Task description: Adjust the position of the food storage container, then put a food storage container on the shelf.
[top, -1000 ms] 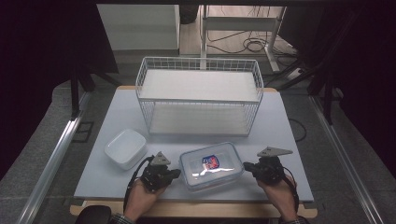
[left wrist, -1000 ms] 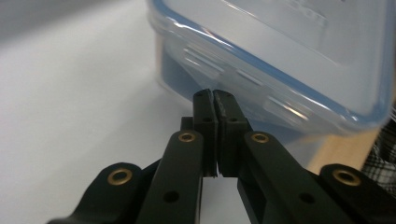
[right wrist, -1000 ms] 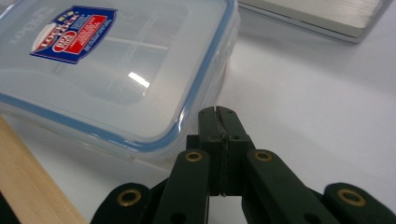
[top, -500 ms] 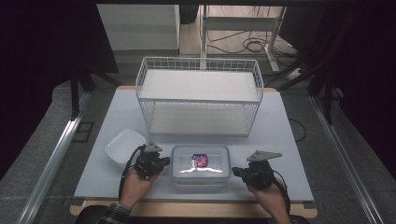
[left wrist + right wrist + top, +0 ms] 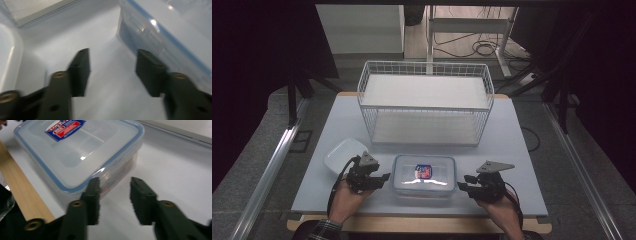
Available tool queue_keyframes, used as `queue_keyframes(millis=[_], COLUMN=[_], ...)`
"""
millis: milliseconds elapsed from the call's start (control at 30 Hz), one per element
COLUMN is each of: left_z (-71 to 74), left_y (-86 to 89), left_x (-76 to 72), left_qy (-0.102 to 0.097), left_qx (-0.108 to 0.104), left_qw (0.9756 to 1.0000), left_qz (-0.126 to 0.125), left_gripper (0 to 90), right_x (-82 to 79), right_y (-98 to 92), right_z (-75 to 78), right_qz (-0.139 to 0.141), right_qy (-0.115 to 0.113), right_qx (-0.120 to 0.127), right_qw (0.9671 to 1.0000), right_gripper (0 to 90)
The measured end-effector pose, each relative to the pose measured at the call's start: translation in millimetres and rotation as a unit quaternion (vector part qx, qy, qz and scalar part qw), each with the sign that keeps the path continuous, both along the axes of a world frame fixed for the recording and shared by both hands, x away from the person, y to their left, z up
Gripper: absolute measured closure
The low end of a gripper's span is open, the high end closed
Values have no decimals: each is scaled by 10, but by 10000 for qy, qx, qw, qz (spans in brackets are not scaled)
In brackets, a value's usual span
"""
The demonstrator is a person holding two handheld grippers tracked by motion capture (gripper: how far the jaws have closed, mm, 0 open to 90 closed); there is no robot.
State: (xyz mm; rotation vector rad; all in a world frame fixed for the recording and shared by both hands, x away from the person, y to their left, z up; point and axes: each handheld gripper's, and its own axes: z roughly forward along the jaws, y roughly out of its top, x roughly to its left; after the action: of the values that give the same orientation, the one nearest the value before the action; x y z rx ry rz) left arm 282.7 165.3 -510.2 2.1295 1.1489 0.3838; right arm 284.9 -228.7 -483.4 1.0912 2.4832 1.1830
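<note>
My left gripper [image 5: 384, 176]: jaws parted with nothing but bare table between them; they have just been opening; it sits at nine o'clock of the container, just beside its short wall; in the left gripper view [image 5: 112, 72] the right-hand jaw lies close along that wall, and whether it touches I cannot tell
My right gripper [image 5: 465, 181]: jaws partly spread, gripping nothing; they too have just been opening; it sits at three o'clock of the container, a little apart; in the right gripper view [image 5: 114, 198] one jaw overlaps the container's near corner, contact unclear
Container [image 5: 424, 175]: clear plastic box, blue-rimmed lid on, red and blue label on top; flat on the table [image 5: 522, 150], between my two grippers, at six o'clock of the wire basket
Wire basket [image 5: 424, 102]: white; stands at twelve o'clock of the container, well apart from both grippers
White dish [image 5: 343, 155]: at eleven o'clock of my left gripper, just beside it
</note>
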Motion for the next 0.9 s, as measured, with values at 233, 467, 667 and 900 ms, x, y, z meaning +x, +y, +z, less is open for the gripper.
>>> queue_keyframes(millis=[233, 467, 667, 900], left_z=[21, -19, -7, 75], left_y=[88, 97, 88, 75], left_x=[-55, -55, -50, -21], left_qy=[-94, -188, -262, -198], left_qx=[-229, -312, -298, -549], left_qw=[9997, 9992, 9986, 9973], left_qz=[3, -187, -357, -437], left_gripper=[148, 93, 83, 91], right_x=[53, 84, 82, 79], right_y=[-75, -102, -95, -89], right_z=[-8, -27, -15, 46], right_qz=[-164, -207, -156, -35], right_qy=[-94, -47, -107, -231], right_qx=[127, 260, 278, 550], right_qw=[9997, 9994, 9994, 9982], right_gripper=[276, 147, 110, 63])
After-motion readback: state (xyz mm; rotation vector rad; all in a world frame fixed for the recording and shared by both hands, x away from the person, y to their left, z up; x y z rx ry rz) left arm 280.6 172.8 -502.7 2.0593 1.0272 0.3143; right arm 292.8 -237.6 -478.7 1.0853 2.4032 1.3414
